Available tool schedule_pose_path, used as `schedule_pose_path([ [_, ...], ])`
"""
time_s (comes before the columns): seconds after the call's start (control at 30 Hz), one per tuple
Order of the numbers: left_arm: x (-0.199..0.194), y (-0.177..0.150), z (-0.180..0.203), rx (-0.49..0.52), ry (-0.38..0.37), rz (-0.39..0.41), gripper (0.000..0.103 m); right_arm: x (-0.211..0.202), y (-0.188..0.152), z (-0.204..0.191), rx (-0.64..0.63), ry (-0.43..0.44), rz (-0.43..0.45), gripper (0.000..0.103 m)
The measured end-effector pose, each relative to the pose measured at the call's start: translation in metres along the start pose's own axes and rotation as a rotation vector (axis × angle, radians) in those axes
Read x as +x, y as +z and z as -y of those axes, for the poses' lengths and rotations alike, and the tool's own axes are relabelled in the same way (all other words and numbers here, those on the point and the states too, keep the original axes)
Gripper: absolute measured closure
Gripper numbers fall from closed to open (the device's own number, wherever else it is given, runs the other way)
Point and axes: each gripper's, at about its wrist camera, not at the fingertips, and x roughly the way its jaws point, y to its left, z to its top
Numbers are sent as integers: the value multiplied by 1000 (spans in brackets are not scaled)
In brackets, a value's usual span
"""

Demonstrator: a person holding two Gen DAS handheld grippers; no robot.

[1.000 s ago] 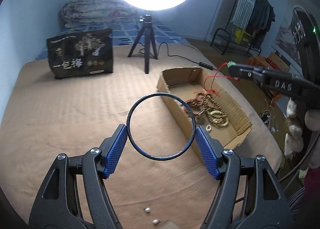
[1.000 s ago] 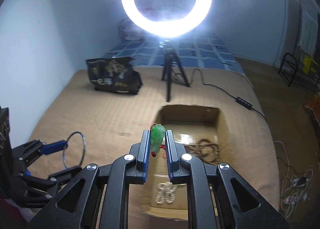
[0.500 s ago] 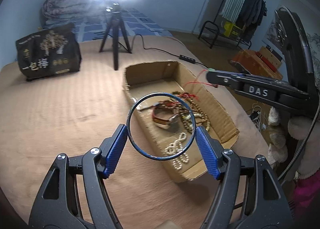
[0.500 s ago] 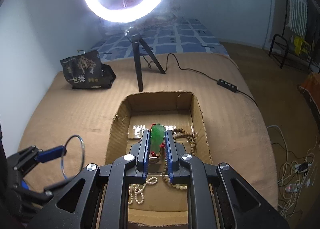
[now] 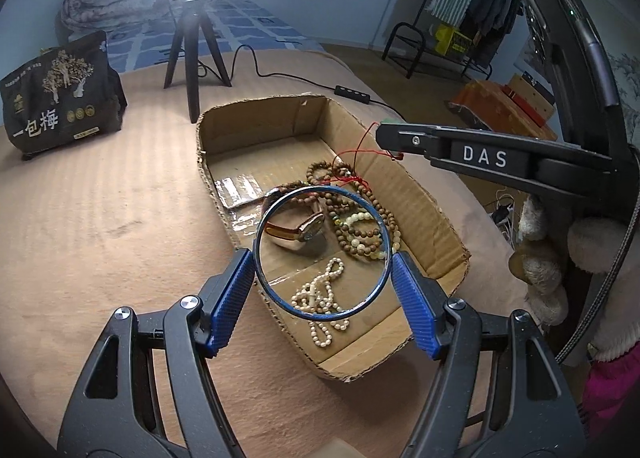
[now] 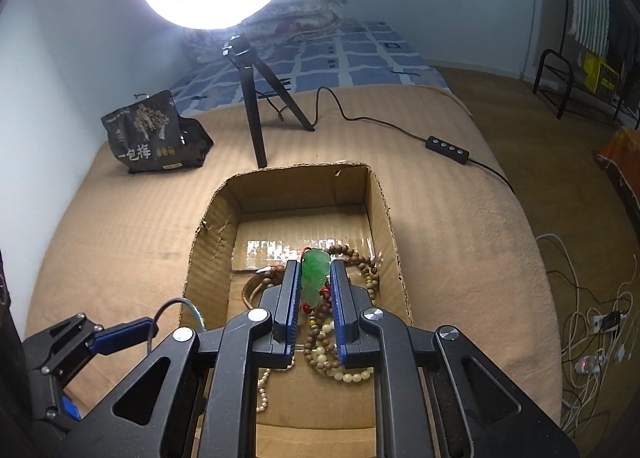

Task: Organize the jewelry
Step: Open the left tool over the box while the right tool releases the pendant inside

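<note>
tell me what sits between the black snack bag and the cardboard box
In the right wrist view, the black tripod leg stands between the black snack bag and the cardboard box.

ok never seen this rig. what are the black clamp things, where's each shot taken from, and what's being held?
No robot arm here: a person holds a hand-held two-finger gripper in each hand, and each gripper carries a fisheye camera that looks forward along its fingers. So the black frames with blue pads at the bottom of each picture are that camera's own gripper.

Left wrist view: the left gripper clamps a thin blue bangle across its width, over the cardboard box. The bar marked DAS is the right gripper seen from the side.

Right wrist view: the right gripper is shut on a green pendant with a red cord.

The box sits on a tan blanket and holds wooden bead bracelets, a pearl string and a watch. Behind it stand a ring light tripod and a black snack bag.
</note>
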Motion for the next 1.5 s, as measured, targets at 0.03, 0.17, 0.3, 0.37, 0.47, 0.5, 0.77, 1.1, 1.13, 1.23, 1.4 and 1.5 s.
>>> schedule_pose_path([
  [0.03,1,0,1,2,-7,-4,31,0,0,0,3,0,1,89],
  [0.17,4,-1,1,7,-12,-15,30,1,0,1,1,-3,-5,87],
  [0.3,9,-3,-2,-9,-6,-45,28,2,-1,1,-2,-20,-7,54],
  [0.37,10,-4,-3,-16,3,-56,28,1,-1,0,-5,-36,-4,48],
  [0.47,10,-4,-4,-11,11,-54,28,1,-1,0,-9,-44,-8,48],
  [0.5,9,-5,-4,-10,11,-54,28,1,-1,-1,-11,-48,-9,48],
  [0.77,0,-7,-5,4,21,-42,28,-5,1,-2,-6,-53,0,48],
  [1.1,-27,-12,-12,26,55,-9,28,-26,-1,-8,-5,-46,31,48],
  [1.13,-31,-13,-14,25,59,-5,28,-28,-1,-8,-8,-45,33,48],
  [1.23,-43,-15,-19,24,71,11,28,-36,-1,-14,-15,-36,45,48],
  [1.4,-60,-20,-29,40,98,39,28,-52,-8,-27,-44,-21,66,48],
  [1.5,-72,-26,-38,50,113,53,28,-59,-15,-35,-67,-11,76,48],
])
